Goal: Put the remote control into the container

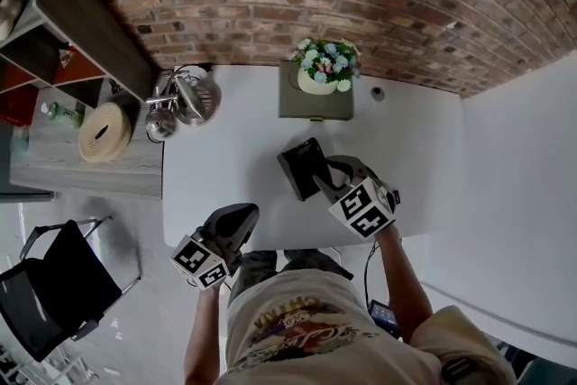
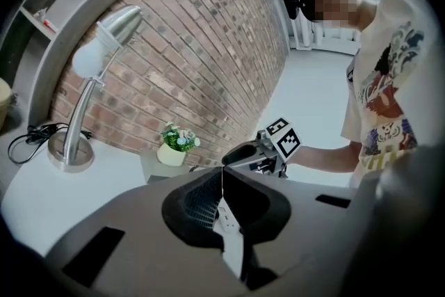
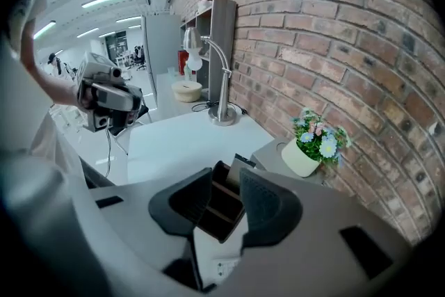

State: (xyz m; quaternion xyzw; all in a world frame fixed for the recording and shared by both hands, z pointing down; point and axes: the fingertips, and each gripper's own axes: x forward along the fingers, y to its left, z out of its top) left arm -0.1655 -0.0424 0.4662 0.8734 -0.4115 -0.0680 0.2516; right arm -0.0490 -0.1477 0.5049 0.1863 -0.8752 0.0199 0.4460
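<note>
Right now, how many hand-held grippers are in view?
2. The left hand-held gripper hangs at the white table's near edge; the right hand-held gripper is over the table, beside the dark container. None seems hidden.

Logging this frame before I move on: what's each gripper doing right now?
Left gripper: closed, nothing between the jaws.
Right gripper: open, holding nothing; the container shows through the gap.

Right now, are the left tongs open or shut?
Shut. The left tongs press together along a thin line in the left gripper view, nothing between them.
</note>
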